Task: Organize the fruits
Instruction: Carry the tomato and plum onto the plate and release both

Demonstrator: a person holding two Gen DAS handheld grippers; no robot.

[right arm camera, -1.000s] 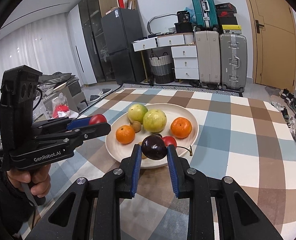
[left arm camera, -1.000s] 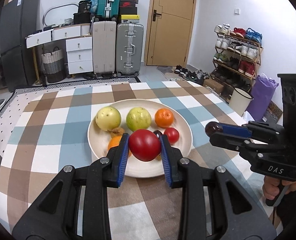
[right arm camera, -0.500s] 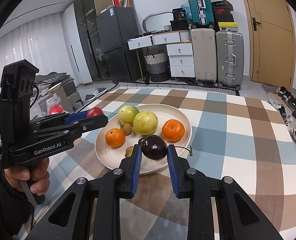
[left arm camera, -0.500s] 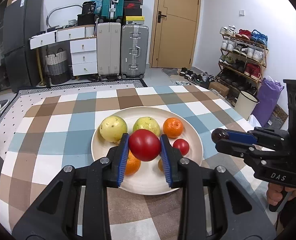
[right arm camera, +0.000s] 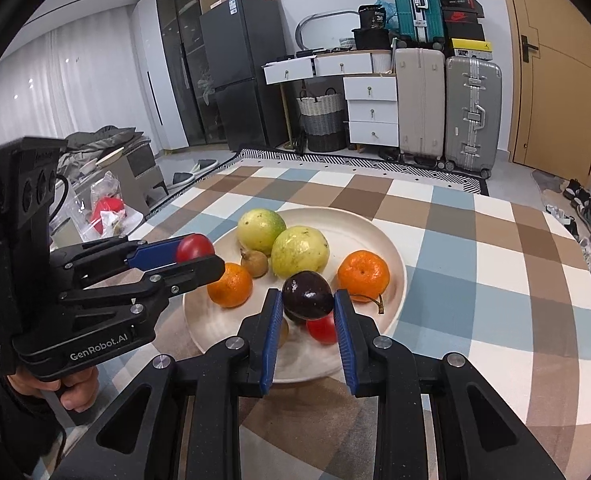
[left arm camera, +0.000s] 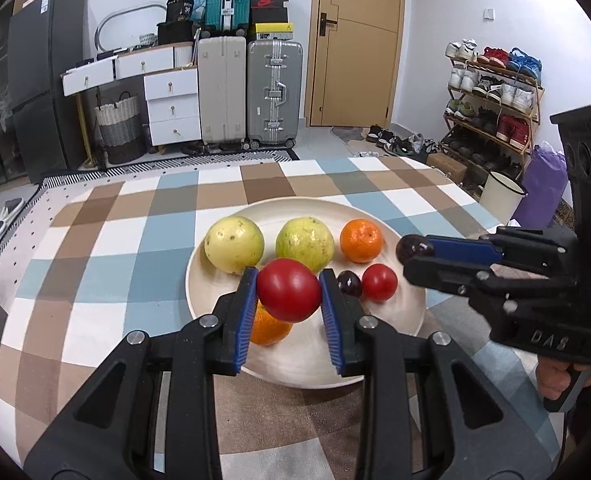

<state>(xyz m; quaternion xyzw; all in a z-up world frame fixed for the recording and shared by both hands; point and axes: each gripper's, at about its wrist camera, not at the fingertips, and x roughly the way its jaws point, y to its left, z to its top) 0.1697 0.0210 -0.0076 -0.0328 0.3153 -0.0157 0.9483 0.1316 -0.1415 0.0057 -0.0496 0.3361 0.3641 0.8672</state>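
Fruit sorting is mid-carry, w/ both grippers loaded above the plate (left arm camera: 379, 216). Left gripper (left arm camera: 288, 292) is clamped on a red tomato (left arm camera: 288, 290), held over the plate's near half, approx. 6 o'clock of the two green-yellow guavas (left arm camera: 305, 242). Right gripper (right arm camera: 307, 306) is clamped on a dark purple plum (right arm camera: 307, 296), hanging above the plate's near rim at approx. 7 o'clock of an orange mandarin (right arm camera: 363, 274). Plate sits mid-counter (right arm camera: 475, 280) on a checked cloth and also holds a second mandarin (right arm camera: 230, 285), a small red tomato (left arm camera: 379, 282), another dark plum (left arm camera: 349, 283) and a small brown fruit (right arm camera: 255, 263). Judged step: placing, or regrouping by kind. Next move prob. calls for lowering each fruit beside its match, red w/ red at approx. 3 o'clock of the held tomato, plum by plum, then easing the jaws apart so nothing rolls; both fruits are round and the grippers are close together, so watch for a bump. Readable text: "GenRobot.AI" on the left gripper body, "DAS" on the right one.
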